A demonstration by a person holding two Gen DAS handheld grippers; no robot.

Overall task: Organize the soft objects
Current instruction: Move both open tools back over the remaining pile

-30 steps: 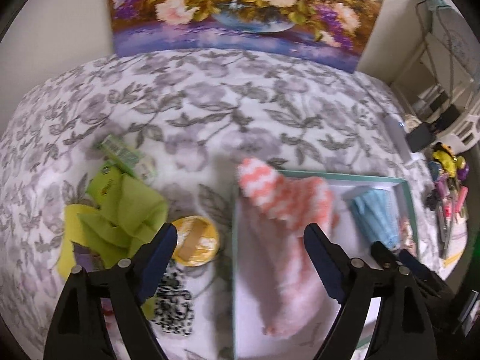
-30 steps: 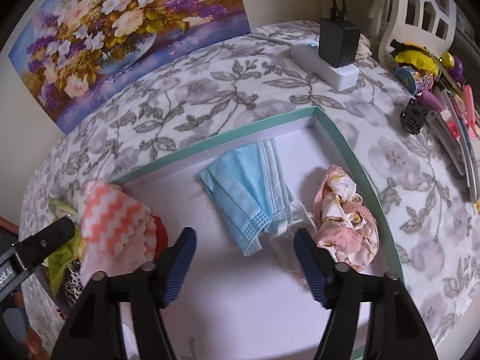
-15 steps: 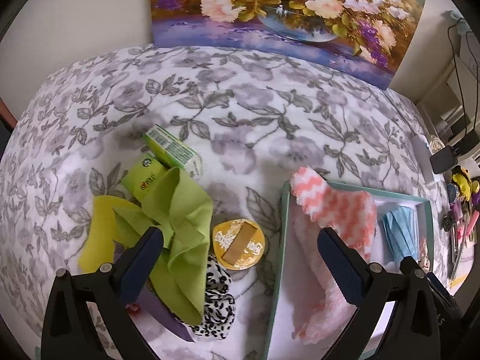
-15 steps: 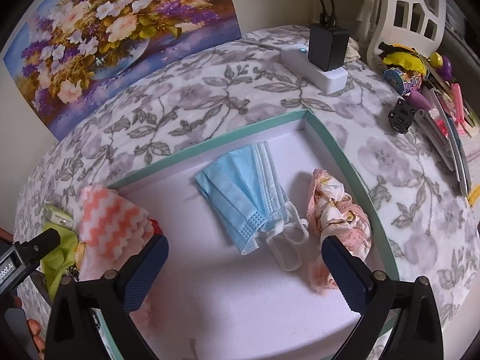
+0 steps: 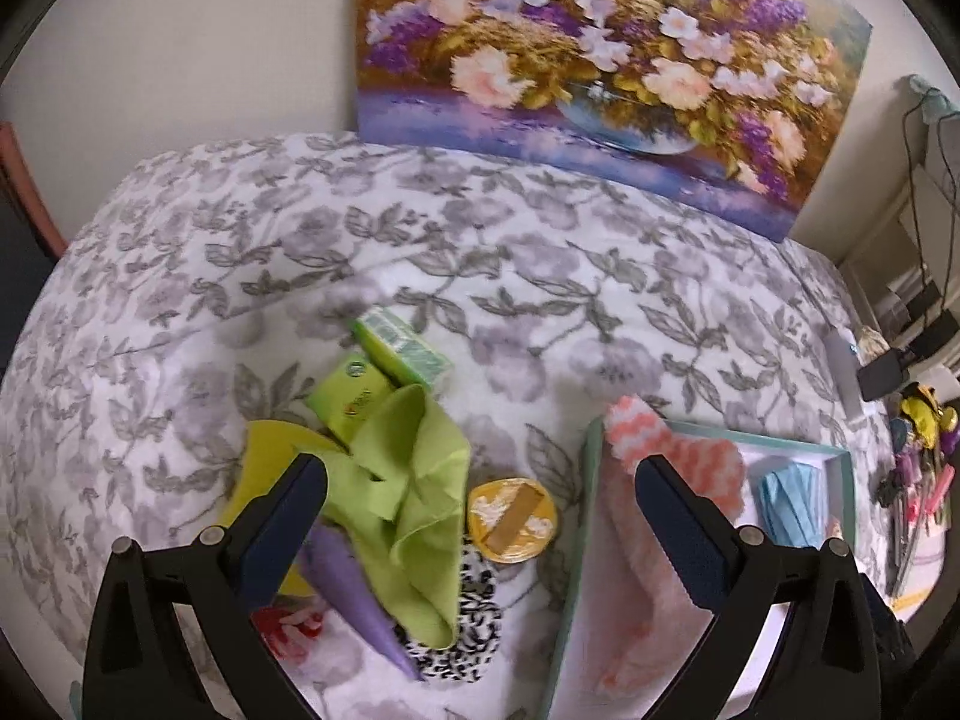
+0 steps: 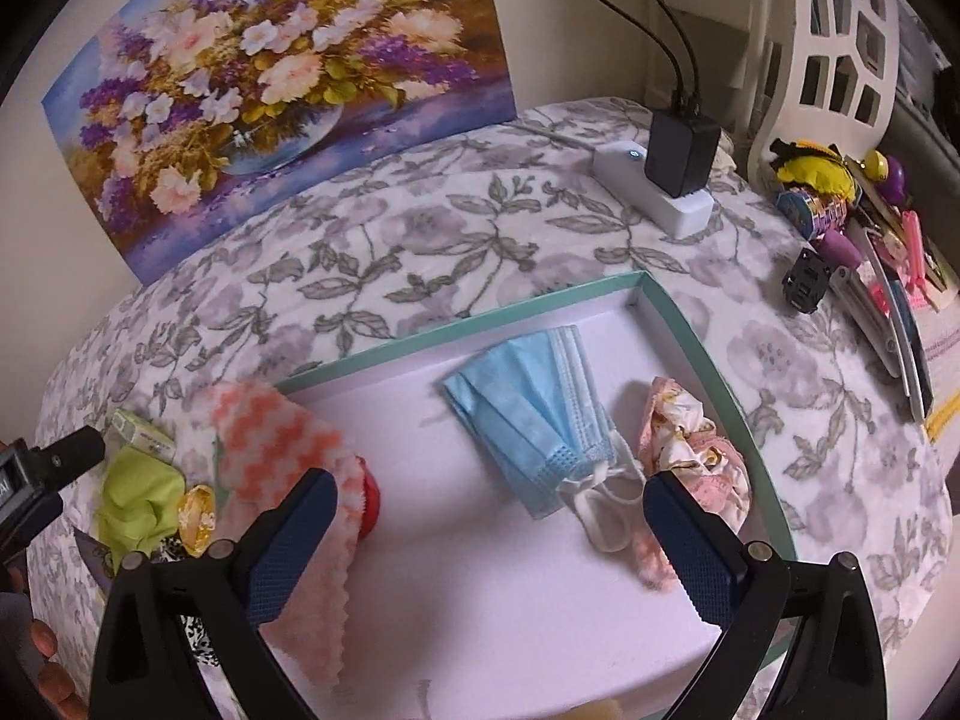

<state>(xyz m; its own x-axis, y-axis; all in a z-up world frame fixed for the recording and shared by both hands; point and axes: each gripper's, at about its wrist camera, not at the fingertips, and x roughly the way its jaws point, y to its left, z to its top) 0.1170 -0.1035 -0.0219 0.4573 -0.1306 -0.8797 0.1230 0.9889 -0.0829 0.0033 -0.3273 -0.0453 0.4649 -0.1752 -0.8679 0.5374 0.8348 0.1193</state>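
Note:
My left gripper is open wide above the flowered cover, with nothing between its fingers. Below it lies a pile: a green cloth, a purple cloth, a black-and-white spotted cloth and a yellow cloth. A fluffy pink zigzag cloth hangs over the left rim of the teal-edged tray. My right gripper is open over the tray and holds nothing. In the tray lie a blue face mask and a pink floral cloth.
A round yellow tin, a green box and a green packet sit by the pile. A charger on a white power strip and pens and small clutter stand at the right. A flower painting leans on the wall.
Both grippers have opened wider. The left one has moved left, from over the pink cloth in the tray to above the green cloth pile. The right one has risen slightly.

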